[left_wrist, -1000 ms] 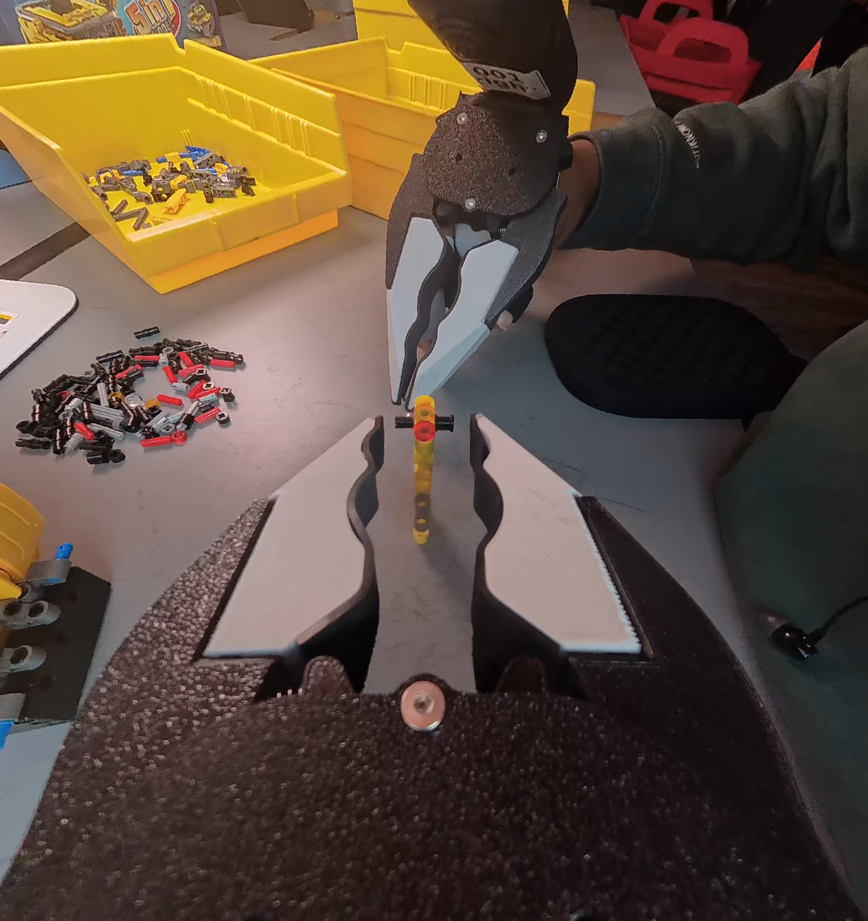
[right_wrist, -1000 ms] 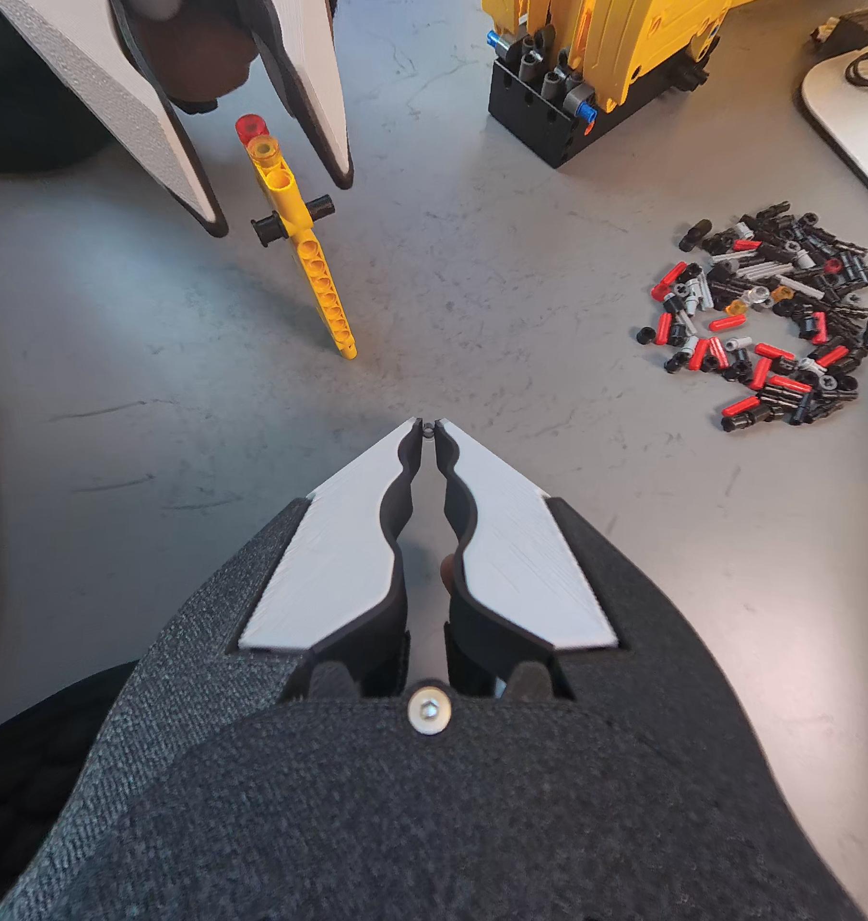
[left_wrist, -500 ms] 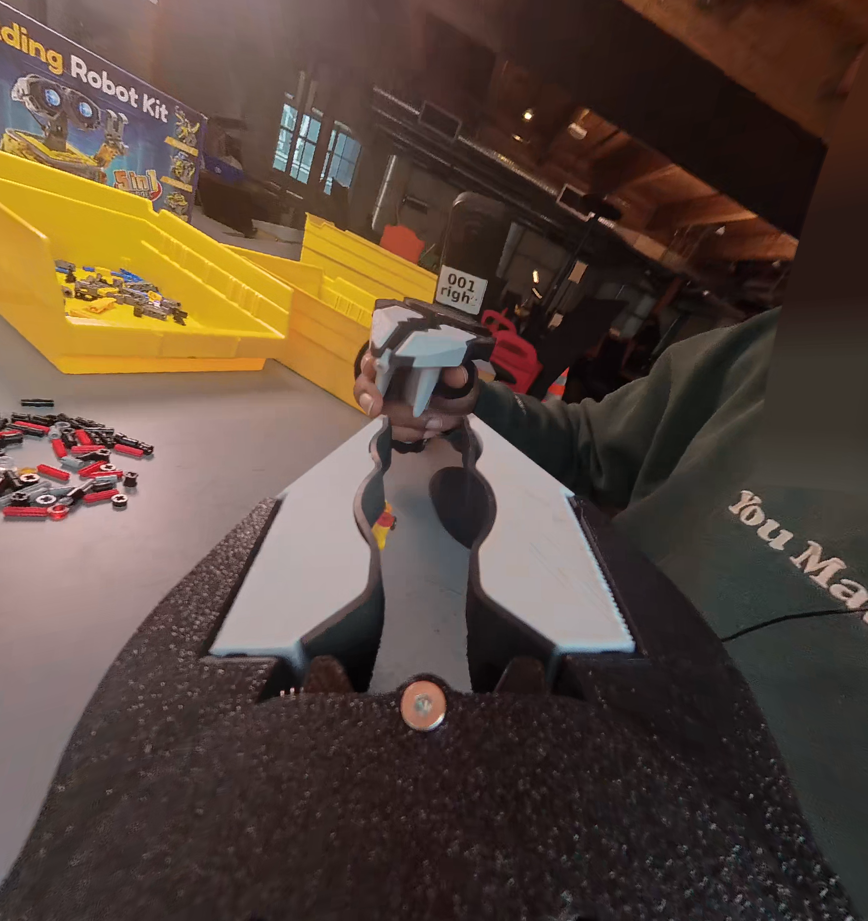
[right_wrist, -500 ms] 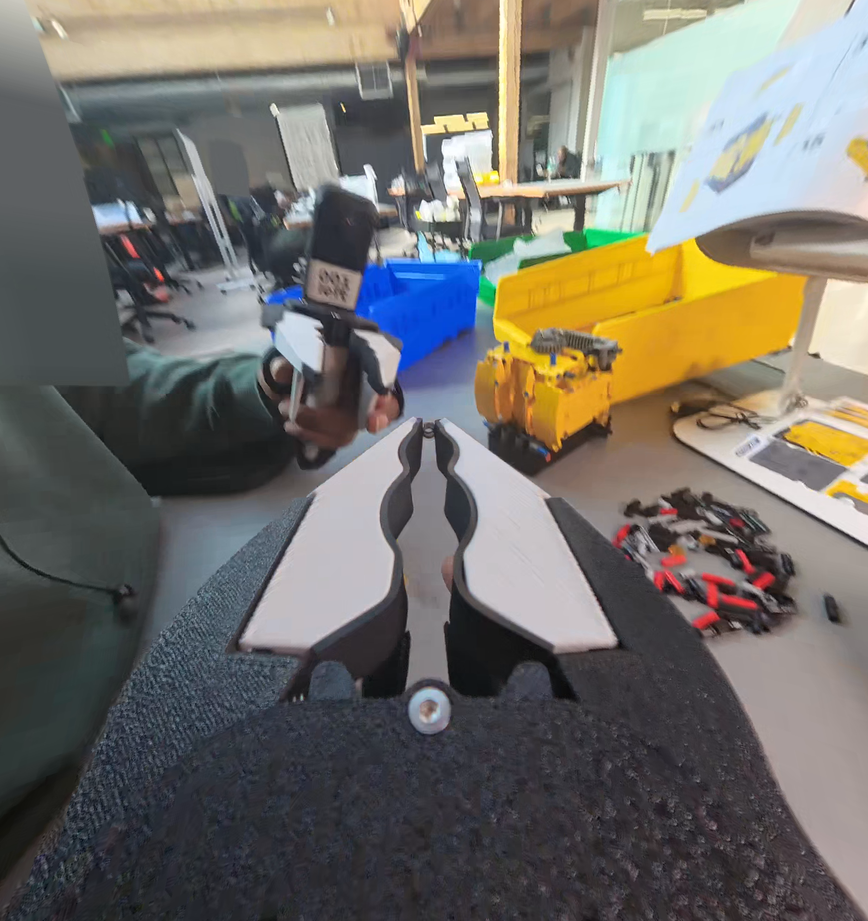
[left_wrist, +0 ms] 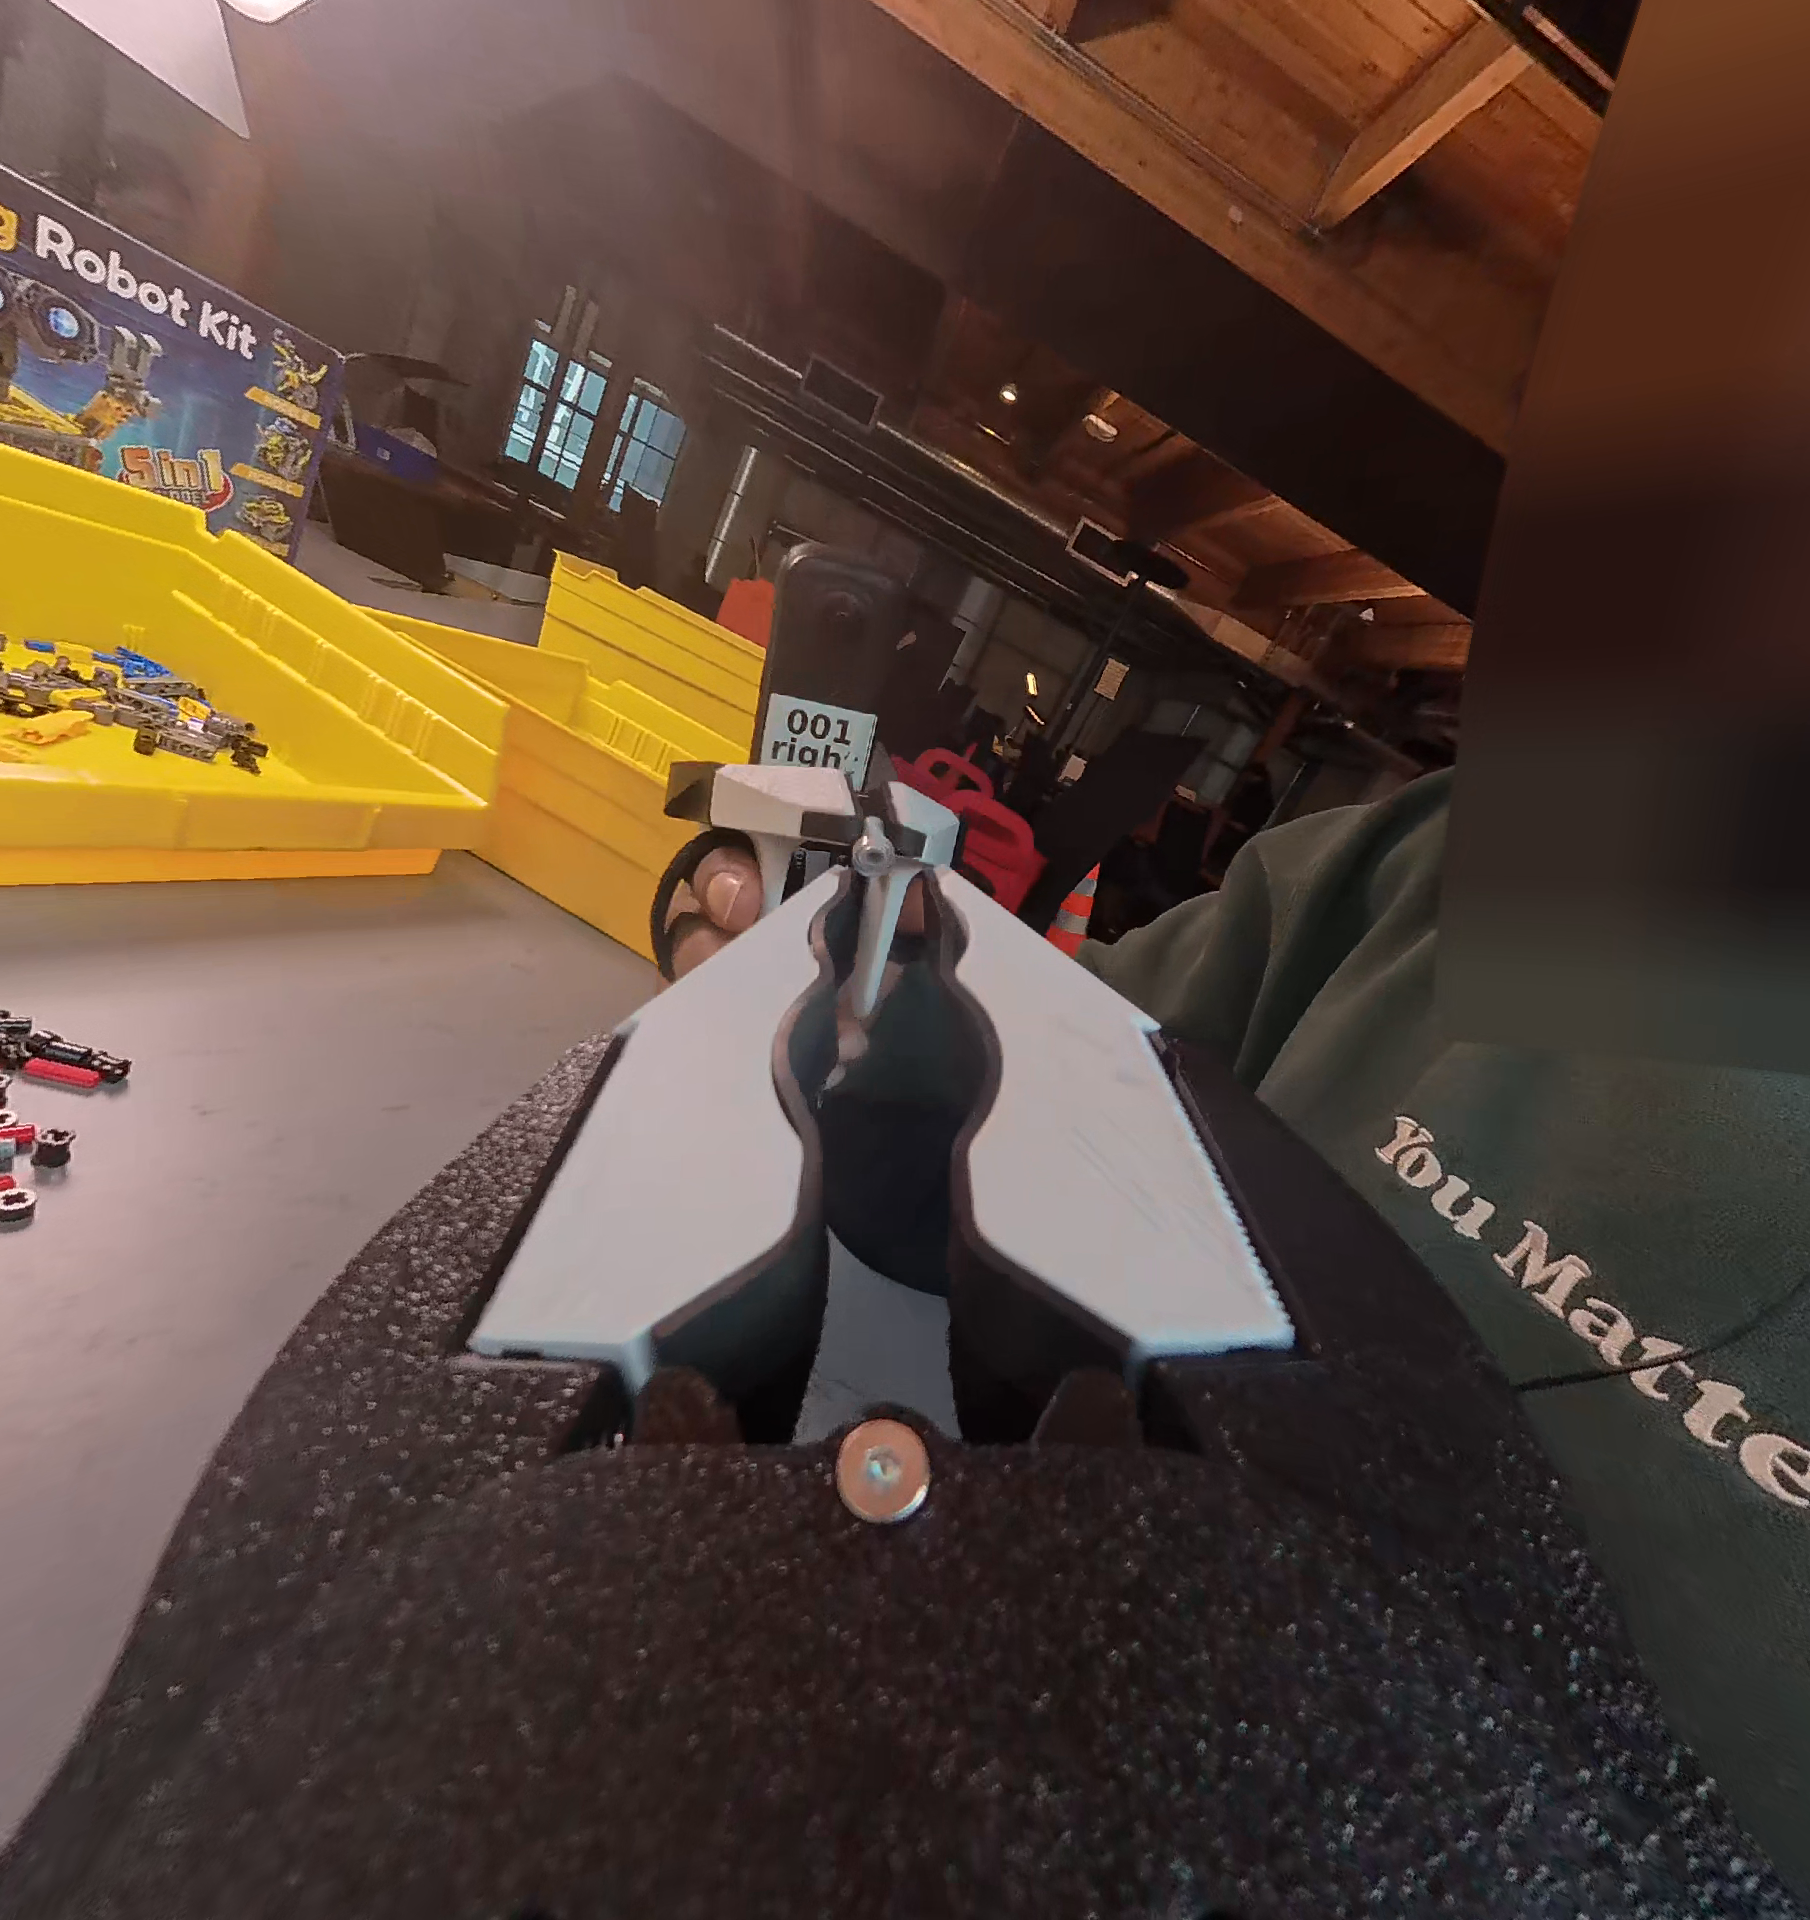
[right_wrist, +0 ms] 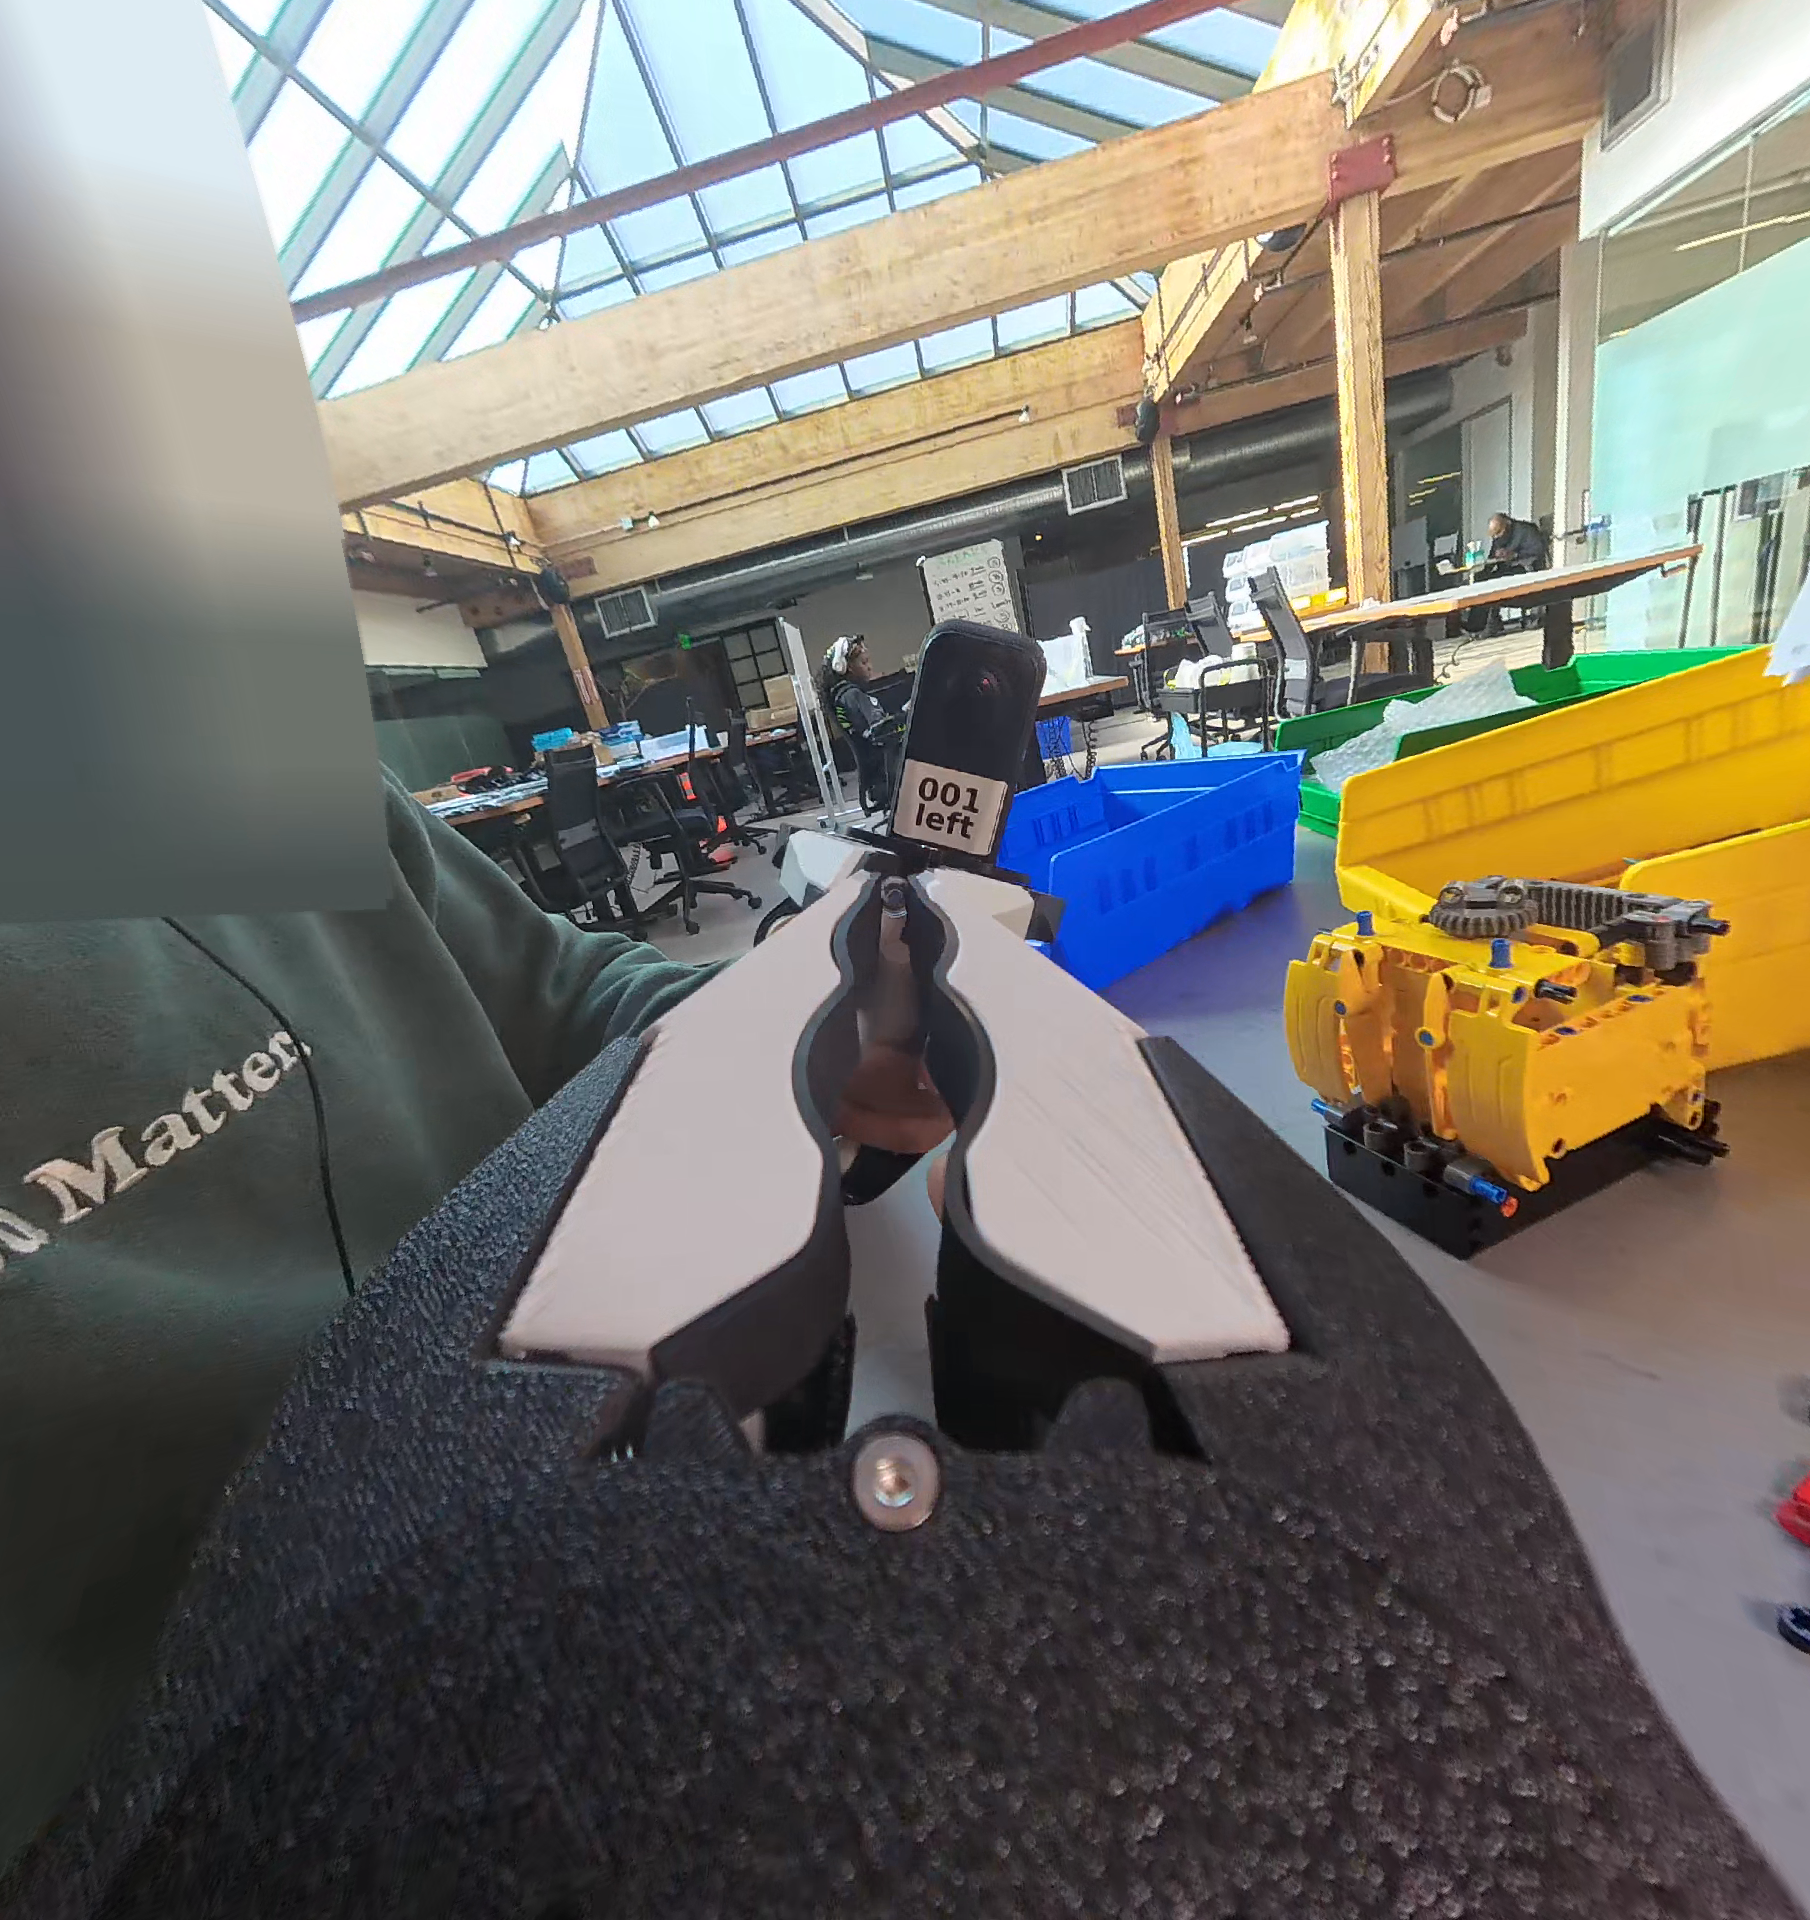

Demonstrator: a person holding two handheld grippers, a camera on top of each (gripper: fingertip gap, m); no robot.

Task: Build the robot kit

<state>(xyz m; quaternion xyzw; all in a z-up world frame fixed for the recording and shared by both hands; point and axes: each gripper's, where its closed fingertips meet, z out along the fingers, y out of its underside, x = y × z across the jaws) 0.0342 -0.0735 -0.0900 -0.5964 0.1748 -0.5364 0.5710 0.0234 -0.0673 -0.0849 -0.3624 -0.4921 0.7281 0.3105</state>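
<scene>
The grey table point(left_wrist: 309, 1039) runs under both my claws. In the left wrist view a yellow bin point(left_wrist: 257, 810) with sorted parts fills the ten o'clock side. In the right wrist view a blue bin point(right_wrist: 1171, 862) stands at one o'clock, and a yellow built model point(right_wrist: 1493, 1049) on a black base sits at three o'clock. My green sleeve point(left_wrist: 1296, 935) crosses at three o'clock in the left view.

My two claws are raised off the table and face each other tip to tip, near but apart. My left claw point(left_wrist: 880, 894) has its tips narrowly apart, and I cannot tell whether it grips anything. My right claw point(right_wrist: 896, 899) looks clenched on a small grey piece point(left_wrist: 870, 856) at its very tips. Loose red and black pieces point(left_wrist: 7, 1081) lie at nine o'clock in the left view, well apart from both claws.
</scene>
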